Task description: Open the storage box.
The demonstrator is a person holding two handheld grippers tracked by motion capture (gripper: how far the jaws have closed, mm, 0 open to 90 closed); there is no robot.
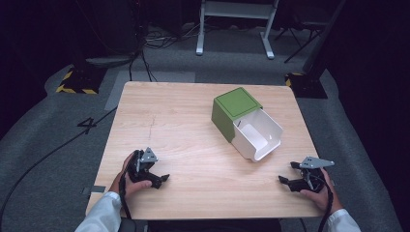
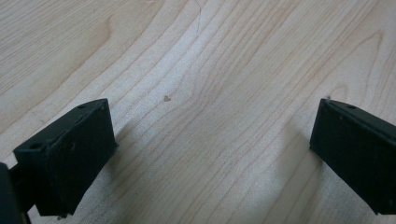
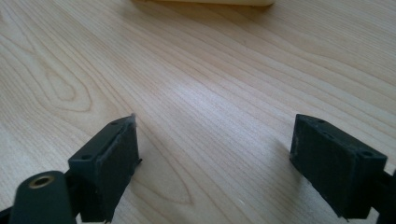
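Nearest to us, our left claw (image 1: 162, 178) rests low on the wooden surface (image 1: 193, 145) at its near left, jaws spread wide with nothing between them; the left gripper view confirms bare wood in the gap. Our right claw (image 1: 289, 175) sits at the near right edge, likewise released and empty. Farther in, right of centre, stands the green box (image 1: 232, 110) with its white drawer (image 1: 258, 134) pulled out toward the near right corner. The drawer's long axis runs diagonally toward our right claw, which lies clearly nearer to it than the left. We judge the right hand better placed to reach the drawer front.
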